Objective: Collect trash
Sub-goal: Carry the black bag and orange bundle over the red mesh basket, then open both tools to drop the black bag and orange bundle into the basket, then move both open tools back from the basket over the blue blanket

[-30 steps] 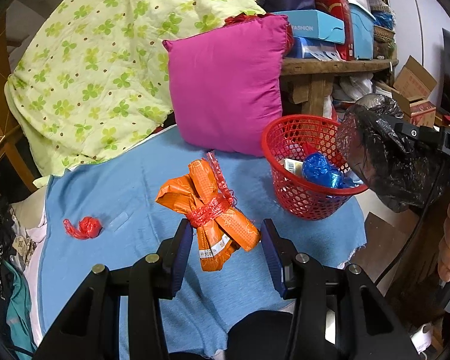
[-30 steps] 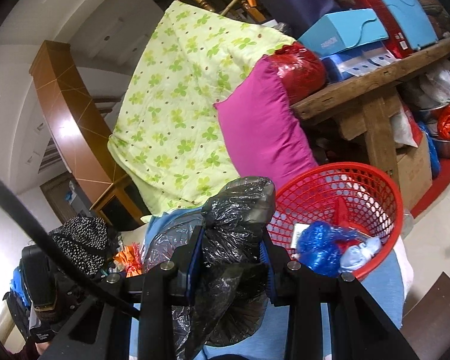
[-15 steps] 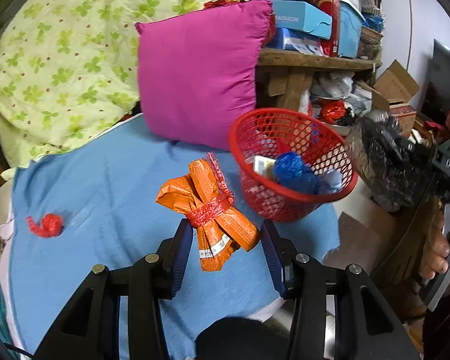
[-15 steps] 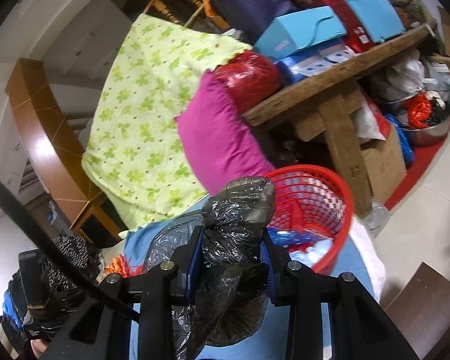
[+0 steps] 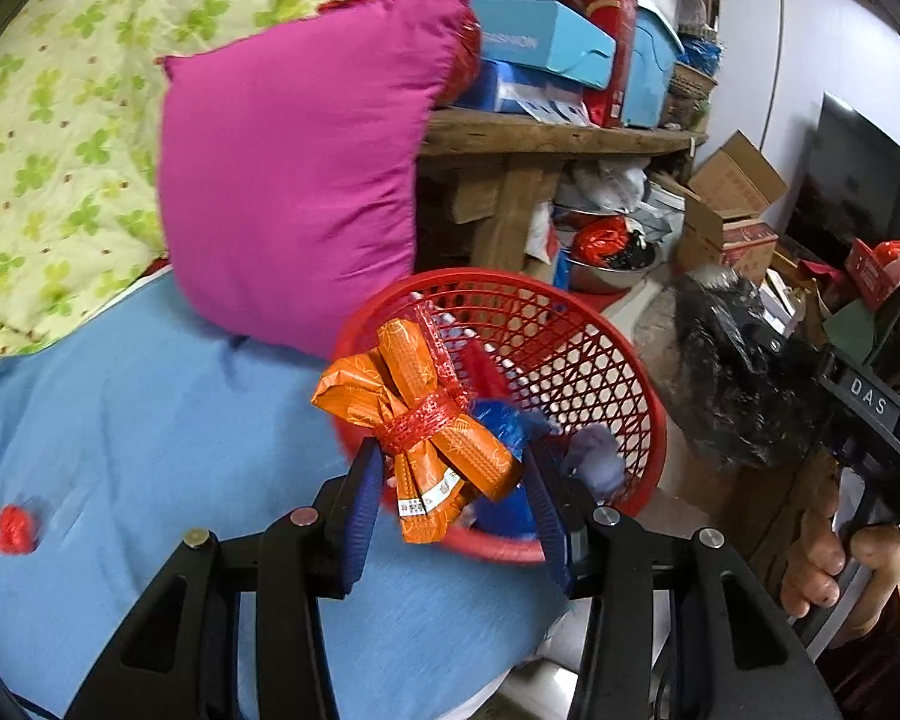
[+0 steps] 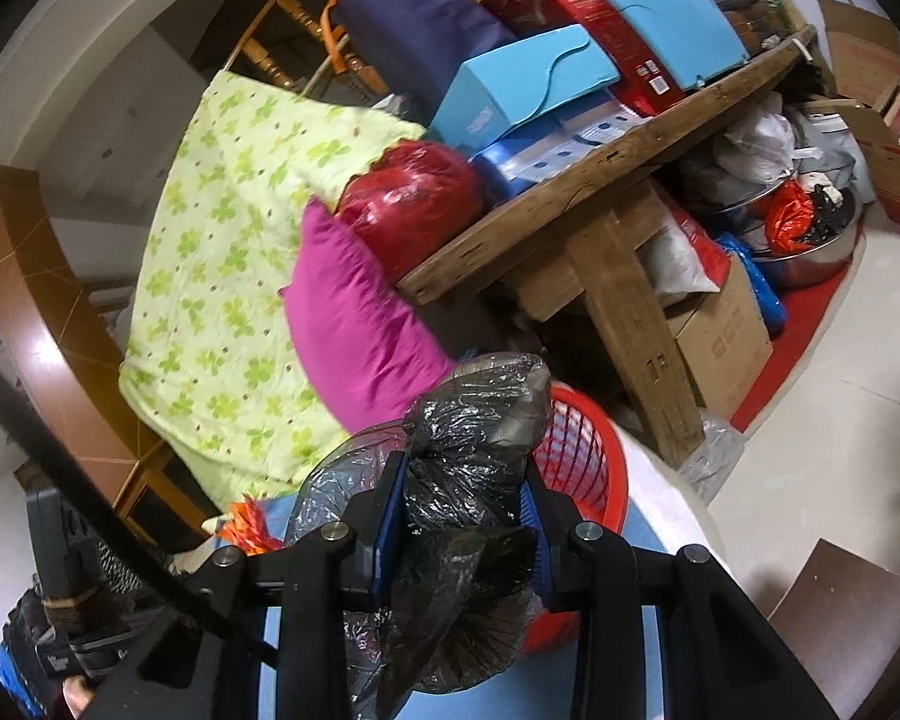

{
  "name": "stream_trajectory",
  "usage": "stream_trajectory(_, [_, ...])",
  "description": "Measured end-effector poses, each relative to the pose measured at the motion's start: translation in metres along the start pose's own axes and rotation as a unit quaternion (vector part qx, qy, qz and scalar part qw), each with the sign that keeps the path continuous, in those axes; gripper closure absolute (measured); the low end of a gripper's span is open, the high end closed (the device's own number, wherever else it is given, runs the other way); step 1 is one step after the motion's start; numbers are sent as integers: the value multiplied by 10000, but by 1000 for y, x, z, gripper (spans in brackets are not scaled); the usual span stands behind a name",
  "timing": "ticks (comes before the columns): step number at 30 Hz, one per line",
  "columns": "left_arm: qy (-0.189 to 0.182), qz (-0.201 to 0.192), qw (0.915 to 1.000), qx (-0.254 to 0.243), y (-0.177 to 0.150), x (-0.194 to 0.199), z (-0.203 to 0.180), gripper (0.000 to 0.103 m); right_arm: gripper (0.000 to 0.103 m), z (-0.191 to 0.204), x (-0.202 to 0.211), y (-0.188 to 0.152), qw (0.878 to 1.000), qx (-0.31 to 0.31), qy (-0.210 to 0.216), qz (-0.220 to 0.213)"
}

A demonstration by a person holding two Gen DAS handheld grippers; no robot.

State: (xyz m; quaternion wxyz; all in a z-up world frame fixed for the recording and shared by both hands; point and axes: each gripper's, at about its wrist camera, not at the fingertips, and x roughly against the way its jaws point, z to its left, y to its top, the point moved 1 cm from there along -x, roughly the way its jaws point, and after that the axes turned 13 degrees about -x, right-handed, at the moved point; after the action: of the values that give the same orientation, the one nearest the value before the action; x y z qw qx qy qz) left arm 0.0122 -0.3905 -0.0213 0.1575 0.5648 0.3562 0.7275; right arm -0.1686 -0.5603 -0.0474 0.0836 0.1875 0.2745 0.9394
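My left gripper (image 5: 456,480) is shut on an orange wrapper bundle (image 5: 426,420) tied with red ribbon, held over the near rim of the red mesh basket (image 5: 576,348). The basket holds blue and pale trash. A small red scrap (image 5: 9,531) lies on the blue cloth (image 5: 150,420) at far left. My right gripper (image 6: 459,516) is shut on a crumpled black plastic bag (image 6: 474,438), held right of the basket (image 6: 582,450); the bag also shows in the left wrist view (image 5: 732,384).
A magenta pillow (image 5: 294,192) and a green floral quilt (image 5: 48,120) lean behind the cloth. A wooden bench (image 5: 546,138) stacked with boxes stands behind the basket. Cardboard boxes (image 5: 732,210) and a metal bowl (image 6: 810,252) sit on the floor to the right.
My left gripper has carried the orange bundle right, from above the blue cloth to over the basket's rim. My right gripper with the black bag has drawn back to the right of the basket.
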Motion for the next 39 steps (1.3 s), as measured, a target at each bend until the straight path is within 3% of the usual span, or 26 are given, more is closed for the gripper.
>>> stream_trajectory(9, [-254, 285, 9992, -87, 9, -52, -8, 53, 64, -12, -55, 15, 9994, -228, -237, 53])
stream_trajectory(12, [-270, 399, 9988, -80, 4, -61, -7, 44, 62, -16, -75, 13, 9988, -342, -258, 231])
stream_trajectory(13, [-241, 402, 9989, -86, 1, -62, -6, 43, 57, -18, -81, 12, 9983, -398, -291, 300])
stream_trajectory(14, [-239, 402, 9989, -90, 0, -61, -5, 43, 40, -20, -88, 11, 9974, -524, -291, 392])
stream_trajectory(15, [-242, 401, 9989, -83, -2, -60, -4, 43, 32, -22, -91, 10, 9966, -642, -266, 435])
stream_trajectory(17, [-215, 391, 9990, -39, -6, -55, 0, 43, 33, -25, -92, 6, 9957, -798, -116, 450])
stream_trajectory(25, [16, 130, 9998, 133, -31, -12, 17, 38, 33, -12, -60, -1, 9991, -393, 6, 129])
stream_trajectory(32, [320, 294, 9977, 522, -86, 23, 45, 38, 33, 5, -31, -6, 9996, -223, 148, 60])
stream_trajectory(39, [794, 337, 9885, 1243, -147, 69, 93, 38, 33, 51, -9, -22, 9985, 248, 474, 94])
